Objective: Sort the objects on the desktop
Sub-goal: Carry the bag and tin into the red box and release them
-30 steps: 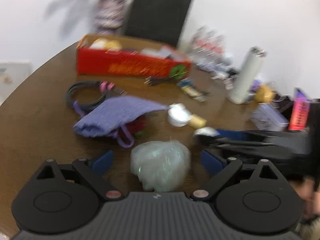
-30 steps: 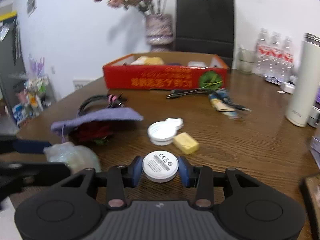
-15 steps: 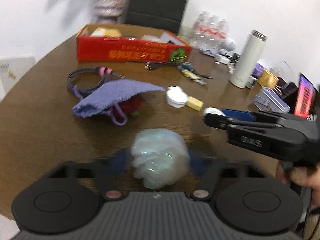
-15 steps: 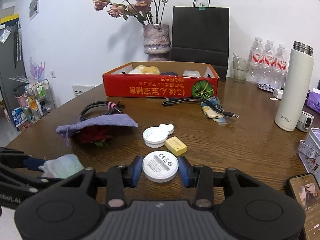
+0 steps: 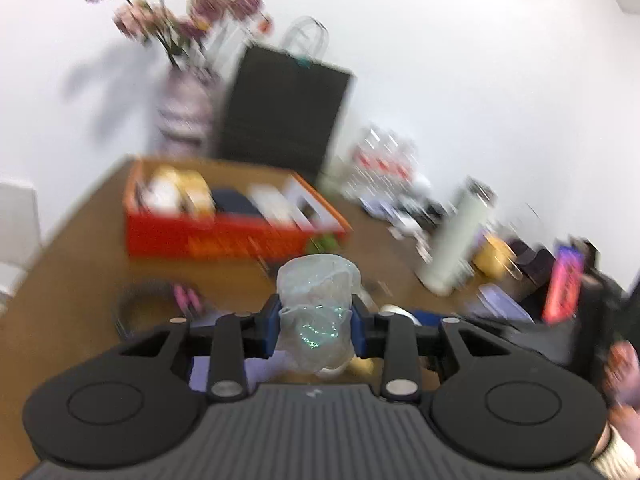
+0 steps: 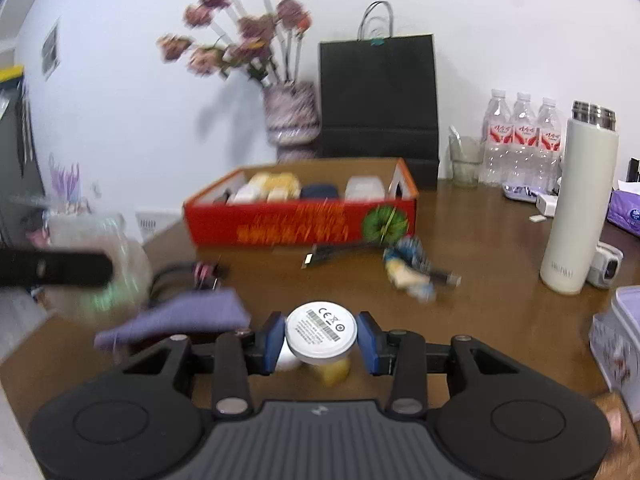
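A crumpled clear plastic bag (image 5: 316, 300) sits between the blue pads of my left gripper (image 5: 316, 322), lifted above the brown table; the jaws are still closing on it and the pads press its sides. In the right wrist view that bag (image 6: 104, 264) shows blurred at the left, behind a dark finger. My right gripper (image 6: 321, 336) is shut on a white round disc (image 6: 321, 326) with a printed label, held off the table. The red cardboard box (image 6: 280, 228), with several items inside, stands ahead of both grippers.
On the table lie a purple pouch (image 6: 180, 318), a black cable coil (image 5: 148, 304), a yellow block (image 6: 332, 372), a white cap (image 6: 286, 358) and loose cables (image 6: 340, 254). A white flask (image 6: 576, 200), water bottles (image 6: 520, 140), a vase (image 6: 294, 116) and a black paper bag (image 6: 378, 96) stand behind.
My left gripper closed on the plastic bag and lifted it off the table. My right gripper rose with the white disc still in it, towards the red box.
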{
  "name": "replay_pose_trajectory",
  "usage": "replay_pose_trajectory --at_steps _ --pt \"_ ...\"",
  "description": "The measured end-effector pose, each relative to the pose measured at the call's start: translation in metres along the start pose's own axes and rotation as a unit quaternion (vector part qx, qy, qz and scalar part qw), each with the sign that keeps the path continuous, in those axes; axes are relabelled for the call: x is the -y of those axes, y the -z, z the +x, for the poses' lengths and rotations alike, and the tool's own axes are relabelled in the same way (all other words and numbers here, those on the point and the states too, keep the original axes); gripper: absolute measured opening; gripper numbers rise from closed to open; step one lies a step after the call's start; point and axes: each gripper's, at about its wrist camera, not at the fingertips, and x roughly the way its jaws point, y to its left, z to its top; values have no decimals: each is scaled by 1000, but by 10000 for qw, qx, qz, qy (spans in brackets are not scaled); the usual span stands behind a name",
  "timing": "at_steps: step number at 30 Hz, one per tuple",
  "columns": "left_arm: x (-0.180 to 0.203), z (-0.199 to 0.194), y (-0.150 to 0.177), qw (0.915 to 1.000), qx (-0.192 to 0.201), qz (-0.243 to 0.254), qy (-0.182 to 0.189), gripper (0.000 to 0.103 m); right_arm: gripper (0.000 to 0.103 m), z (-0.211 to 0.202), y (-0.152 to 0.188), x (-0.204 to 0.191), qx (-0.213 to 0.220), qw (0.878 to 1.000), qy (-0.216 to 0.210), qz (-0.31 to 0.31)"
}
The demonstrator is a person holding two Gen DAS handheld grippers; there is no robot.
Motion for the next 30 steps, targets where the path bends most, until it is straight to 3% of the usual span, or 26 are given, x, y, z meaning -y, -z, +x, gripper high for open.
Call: replay_pose_trajectory --at_steps 4,9,11,13,18,21,23,24,26,28,30 --pt "-36 47 -57 9980 161 191 -581 35 38 22 -53 8 331 9992 105 -212" --pt "-91 139 -102 9956 -371 68 -858 38 38 86 -119 23 298 9993 -206 -47" --pt "-110 173 -106 9922 -814 -69 -939 38 38 127 -142 30 5 9997 -226 68" --pt "-125 205 -105 9880 -1177 -120 -996 39 38 170 -159 33 -354 9994 53 -10" --pt "-142 251 -102 9758 -1792 12 -1256 44 38 261 -168 32 -1474 9876 470 -259" --pt "-142 259 -100 9699 -1761 513 -1603 48 38 296 -156 26 -1845 9752 997 -707" --pt "-142 259 -102 9715 -1791 463 -1485 61 39 310 -150 27 -2003 9708 1090 -749" --pt "-142 256 -103 9740 -1780 415 -1335 67 45 312 -149 29 -2020 9709 1070 -719" --pt "-142 245 -109 9802 -1537 395 -1182 90 59 307 -153 34 -1909 9757 950 -512" --pt "-142 232 -117 9847 -1250 446 -1126 93 73 296 -163 42 -1721 9825 707 -135" --pt "-143 224 -126 9861 -1146 288 -1172 95 75 287 -175 49 -1625 9851 530 203"
